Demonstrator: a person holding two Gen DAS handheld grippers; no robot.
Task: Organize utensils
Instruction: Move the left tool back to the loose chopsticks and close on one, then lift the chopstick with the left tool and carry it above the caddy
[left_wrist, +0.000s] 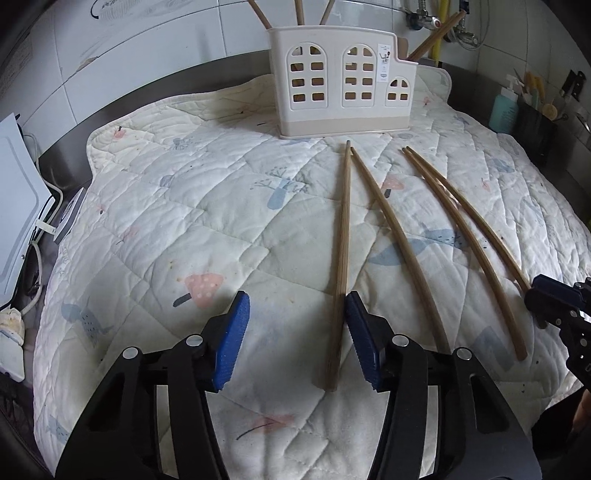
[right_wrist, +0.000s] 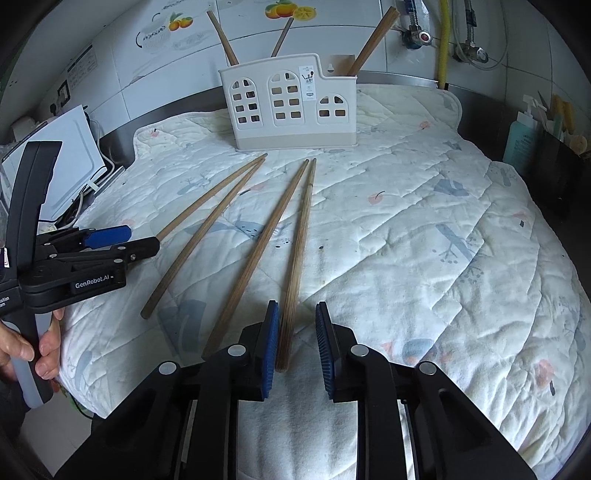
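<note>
Several long wooden chopsticks lie on a quilted mat (left_wrist: 184, 221), pointing at a beige utensil holder (left_wrist: 340, 81) at the back, which holds a few upright sticks. My left gripper (left_wrist: 295, 339) is open low over the mat, with the leftmost chopstick (left_wrist: 341, 258) between its blue pads beside the right pad (left_wrist: 364, 343). My right gripper (right_wrist: 295, 350) is open around the near end of the rightmost chopstick (right_wrist: 297, 266). The holder also shows in the right wrist view (right_wrist: 291, 103). The left gripper shows at the left of that view (right_wrist: 107, 240).
A white appliance with cables (left_wrist: 18, 206) stands left of the mat. A teal soap bottle (left_wrist: 504, 110) and a dark container of tools (left_wrist: 535, 129) stand at the right. Tiled wall and pipes lie behind. A steel counter edge (left_wrist: 110, 110) surrounds the mat.
</note>
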